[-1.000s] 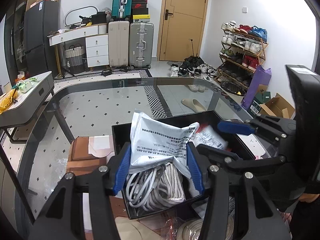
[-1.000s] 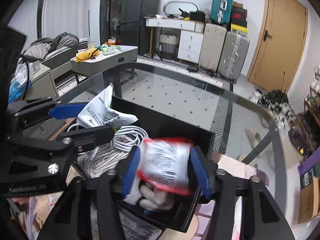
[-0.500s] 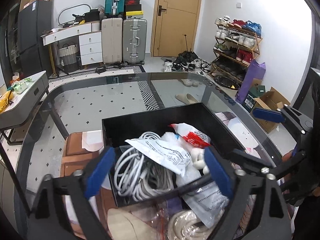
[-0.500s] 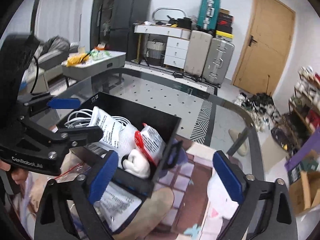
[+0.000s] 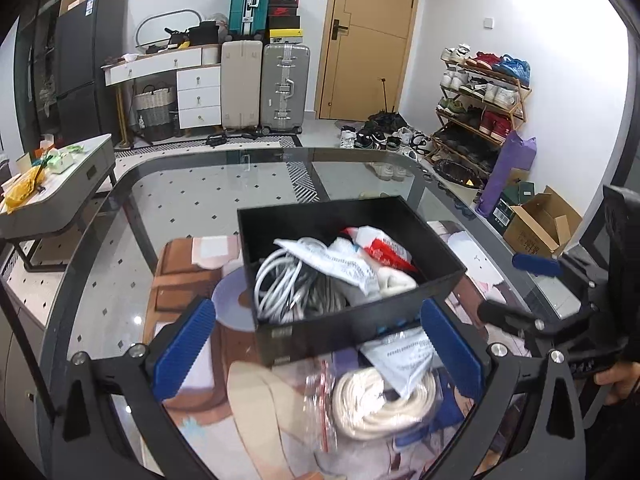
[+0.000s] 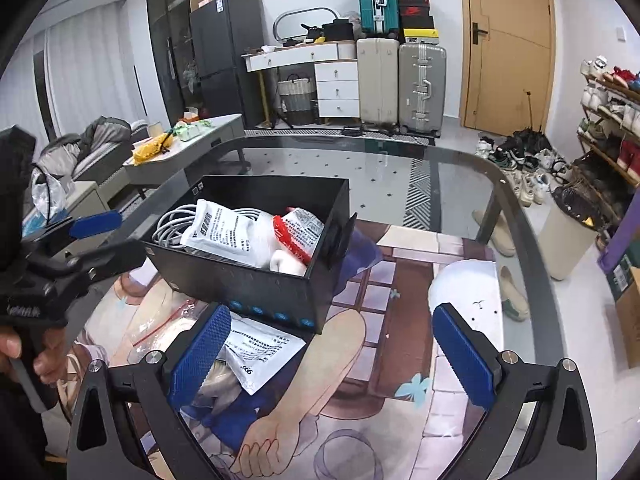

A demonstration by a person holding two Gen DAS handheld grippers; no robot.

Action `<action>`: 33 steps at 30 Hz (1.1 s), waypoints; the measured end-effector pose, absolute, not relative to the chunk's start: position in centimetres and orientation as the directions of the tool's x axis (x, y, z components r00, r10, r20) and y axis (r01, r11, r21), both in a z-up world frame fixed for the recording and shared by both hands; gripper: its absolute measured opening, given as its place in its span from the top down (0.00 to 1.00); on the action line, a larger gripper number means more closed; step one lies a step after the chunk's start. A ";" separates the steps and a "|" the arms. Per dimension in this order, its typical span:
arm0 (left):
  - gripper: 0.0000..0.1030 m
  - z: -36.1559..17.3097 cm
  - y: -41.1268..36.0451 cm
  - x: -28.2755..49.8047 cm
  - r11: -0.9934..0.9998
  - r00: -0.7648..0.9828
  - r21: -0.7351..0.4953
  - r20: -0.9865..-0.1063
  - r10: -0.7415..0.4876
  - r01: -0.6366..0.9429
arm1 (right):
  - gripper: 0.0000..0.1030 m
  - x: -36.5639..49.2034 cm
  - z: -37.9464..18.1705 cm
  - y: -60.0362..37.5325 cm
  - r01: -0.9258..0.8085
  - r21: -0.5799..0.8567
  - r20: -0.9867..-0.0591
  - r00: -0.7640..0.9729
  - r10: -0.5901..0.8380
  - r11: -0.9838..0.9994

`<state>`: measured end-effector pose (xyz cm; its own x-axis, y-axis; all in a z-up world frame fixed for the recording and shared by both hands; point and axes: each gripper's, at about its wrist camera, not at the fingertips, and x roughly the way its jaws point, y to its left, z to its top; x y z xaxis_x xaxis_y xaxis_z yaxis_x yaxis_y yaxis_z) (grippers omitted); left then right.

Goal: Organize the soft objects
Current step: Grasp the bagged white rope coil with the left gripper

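A black box stands on the glass table. It holds a white cable coil, a white printed pouch, a red-and-white packet and a white soft item. My left gripper is open and empty, just in front of the box. My right gripper is open and empty, at the box's near right corner. In front of the box lie a bagged cream rope coil and another white pouch.
A printed mat covers the near part of the glass table. A clear zip bag lies left of the pouch. Beyond the table are suitcases, a door, a shoe rack and a side table.
Both grippers let go of their packets, which now lie in the box. Both opened wide and drew back toward the near side of the table.
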<state>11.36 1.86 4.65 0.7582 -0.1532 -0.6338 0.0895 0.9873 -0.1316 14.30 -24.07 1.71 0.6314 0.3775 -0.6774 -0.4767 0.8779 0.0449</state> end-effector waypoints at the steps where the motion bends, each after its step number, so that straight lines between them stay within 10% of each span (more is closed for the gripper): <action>1: 0.00 4.5 1.8 11.1 0.988 0.757 -0.130 -0.636 -0.150 0.086 | 0.01 14.2 1.8 -24.0 -0.476 0.049 -0.675 0.632 0.381 0.878; 33: 0.00 -0.9 -3.8 8.6 0.978 0.612 -0.080 -0.770 -0.182 0.190 | 0.01 12.8 -0.3 -25.6 -0.468 0.147 -0.709 0.564 0.423 0.871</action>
